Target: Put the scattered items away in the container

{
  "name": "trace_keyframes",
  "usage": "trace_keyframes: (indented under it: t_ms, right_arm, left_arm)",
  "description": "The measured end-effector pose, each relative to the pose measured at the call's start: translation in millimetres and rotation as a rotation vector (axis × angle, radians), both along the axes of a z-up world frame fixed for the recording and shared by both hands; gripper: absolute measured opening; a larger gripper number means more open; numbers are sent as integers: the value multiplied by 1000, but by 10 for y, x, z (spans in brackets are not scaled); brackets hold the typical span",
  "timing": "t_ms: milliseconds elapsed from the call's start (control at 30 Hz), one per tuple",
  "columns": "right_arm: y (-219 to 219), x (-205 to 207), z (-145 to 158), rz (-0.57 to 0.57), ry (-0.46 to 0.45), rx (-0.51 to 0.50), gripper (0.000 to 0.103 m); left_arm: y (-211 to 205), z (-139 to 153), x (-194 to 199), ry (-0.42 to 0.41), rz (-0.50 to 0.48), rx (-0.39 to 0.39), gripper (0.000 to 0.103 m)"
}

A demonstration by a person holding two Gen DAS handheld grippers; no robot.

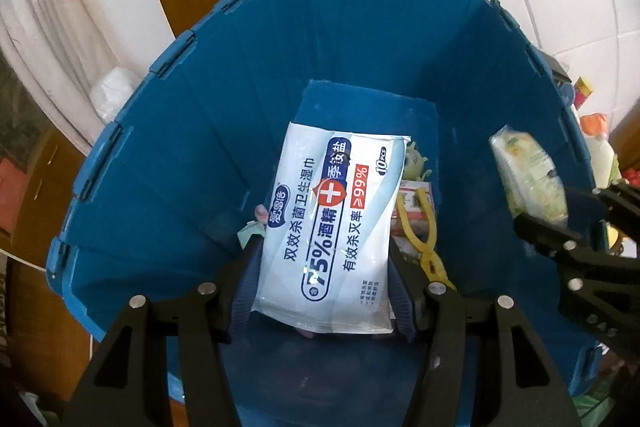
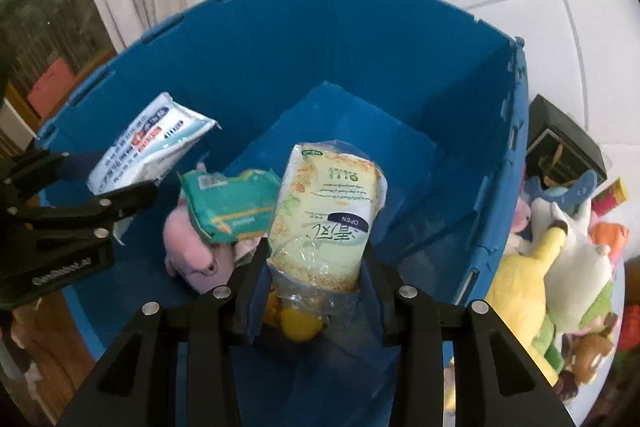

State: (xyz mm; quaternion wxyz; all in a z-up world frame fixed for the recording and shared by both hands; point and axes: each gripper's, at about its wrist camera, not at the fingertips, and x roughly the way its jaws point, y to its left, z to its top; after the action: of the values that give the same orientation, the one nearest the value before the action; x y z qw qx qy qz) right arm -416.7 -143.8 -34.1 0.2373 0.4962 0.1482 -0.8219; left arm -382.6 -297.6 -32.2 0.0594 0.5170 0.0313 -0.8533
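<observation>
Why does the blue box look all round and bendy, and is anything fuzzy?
Left wrist view: the fisheye lens bows the blue box, dark corners ring the frame, and the white wipes pack is bright, its print sharp. Right wrist view: same curving, and the green wipes pack looks slightly soft.

blue bin (image 1: 224, 115), pale green pack (image 2: 324, 223)

White wipes pack (image 1: 332, 227), between the left fingers: "75%酒精", "≥99%", "10 PCS", "双效杀菌卫生湿巾", a white cross on red.
Green tissue pack (image 2: 326, 215), between the right fingers: "OPEN" on a dark tab; smaller print is unreadable.
Left gripper body (image 2: 60, 275): partly legible white lettering.
</observation>
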Motion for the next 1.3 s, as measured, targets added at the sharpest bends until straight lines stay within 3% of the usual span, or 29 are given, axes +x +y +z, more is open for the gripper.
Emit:
trace_keyframes:
  t_ms: [167, 233, 367, 467, 667, 867, 1067, 1300]
  right_arm:
    - [18, 15, -11, 0, -8, 1, 43]
    - [25, 37, 17, 0, -6, -12, 58]
    - [7, 57, 85, 3, 16, -2, 74]
    - [2, 107, 125, 6, 32, 0, 84]
    - [-9, 199, 188, 6, 58, 11, 91]
    - [165, 415, 355, -7, 101, -44, 99]
    - [628, 779, 511, -65, 182, -121, 103]
    - [1523, 1389, 500, -204, 293, -117, 103]
  left_arm:
    - [19, 78, 32, 22, -2, -14, 57]
    - [21, 101, 40, 25, 2, -10, 59]
    - [29, 128, 58, 37, 14, -39, 82]
    - [30, 143, 92, 38, 18, -47, 82]
    - [27, 159, 174, 41, 26, -41, 82]
    - [127, 281, 378, 105, 19, -31, 83]
    - [398, 465, 738, 218, 0, -40, 83]
    - [1057, 534, 1211, 290, -70, -29, 83]
